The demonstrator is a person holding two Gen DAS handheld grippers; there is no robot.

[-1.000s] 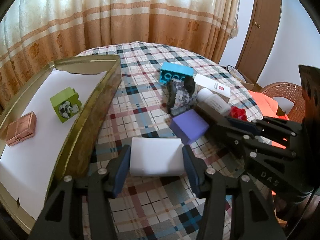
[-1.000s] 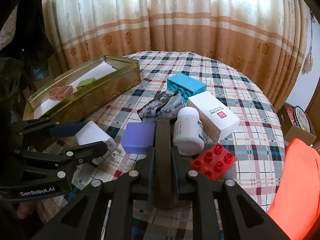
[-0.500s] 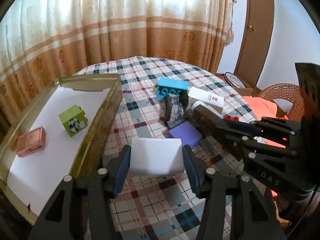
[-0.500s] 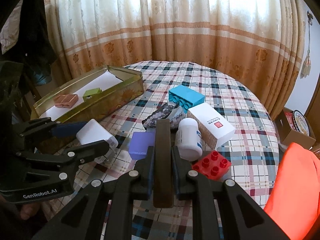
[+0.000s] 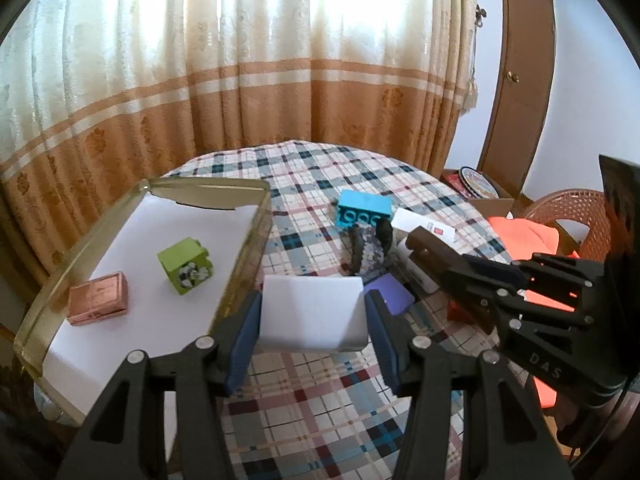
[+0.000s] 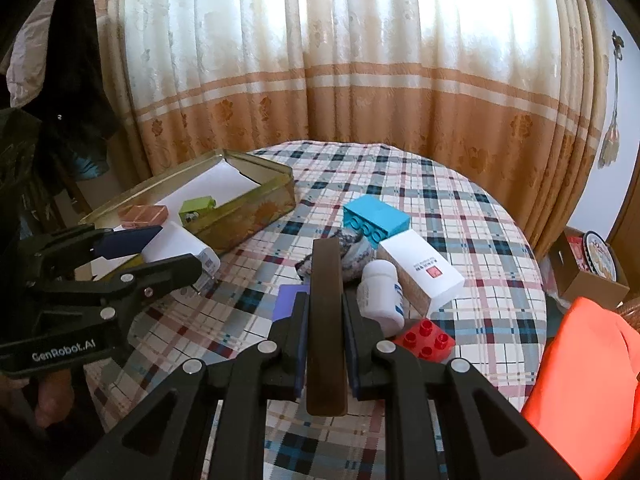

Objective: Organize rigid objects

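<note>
The left gripper pinched a white block just right of the gold tin; the right gripper, farther off, clamped a brown bar.

The purple block is mostly hidden behind the dark wooden bar and the right gripper's fingers. From the left wrist, the red brick barely peeks out under the right gripper, and the white bottle is largely covered too. Print on the white carton is too small to read. The orange cloth runs off the right edge. The patterned grey lump is half covered; what it is, can't tell.
</note>
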